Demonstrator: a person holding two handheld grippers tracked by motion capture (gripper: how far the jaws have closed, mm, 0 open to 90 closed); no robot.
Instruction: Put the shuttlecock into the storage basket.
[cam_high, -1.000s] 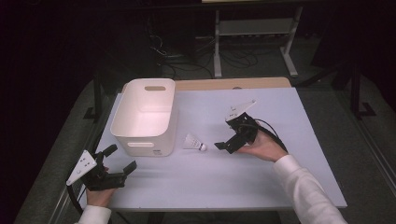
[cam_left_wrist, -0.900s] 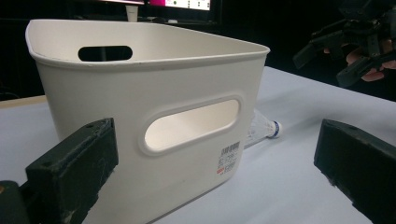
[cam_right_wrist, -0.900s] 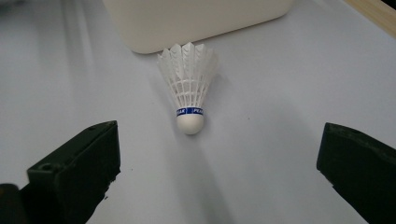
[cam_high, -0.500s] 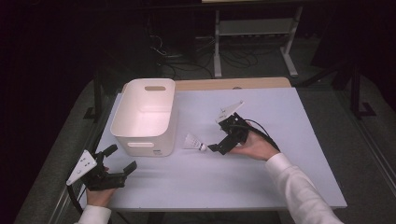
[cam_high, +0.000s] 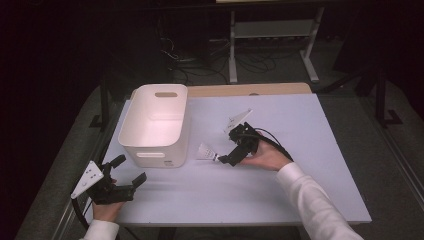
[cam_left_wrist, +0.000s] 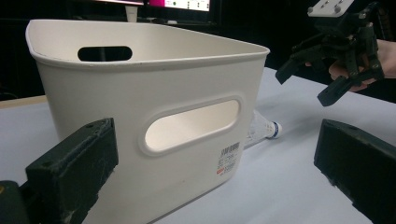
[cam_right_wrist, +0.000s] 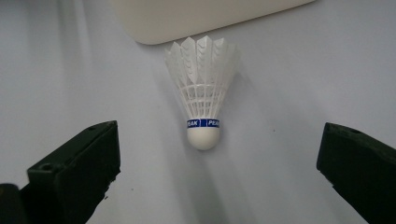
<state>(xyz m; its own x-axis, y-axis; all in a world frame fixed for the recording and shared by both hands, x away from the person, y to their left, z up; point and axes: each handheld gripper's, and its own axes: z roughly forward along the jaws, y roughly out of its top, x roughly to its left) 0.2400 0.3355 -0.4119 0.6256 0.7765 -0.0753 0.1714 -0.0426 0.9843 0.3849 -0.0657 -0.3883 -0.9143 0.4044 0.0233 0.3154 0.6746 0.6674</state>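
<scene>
The right gripper (cam_high: 223, 158) has its jaws wide apart and holds nothing; its tips sit just beside the cork end of the shuttlecock (cam_high: 206, 152), which lies on the table (cam_high: 300, 130) with its feathers pointing to 9 o'clock. Just beyond, at 9 o'clock, stands the white bin (cam_high: 156, 123). The left gripper (cam_high: 128, 169), jaws also spread and empty, hovers at the table's 7 o'clock corner, facing the bin's handle slot.

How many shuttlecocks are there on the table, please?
1. The shuttlecock lies on the table beside the white bin, in front of the open right tool. Part of the bin's inside is hidden.
</scene>
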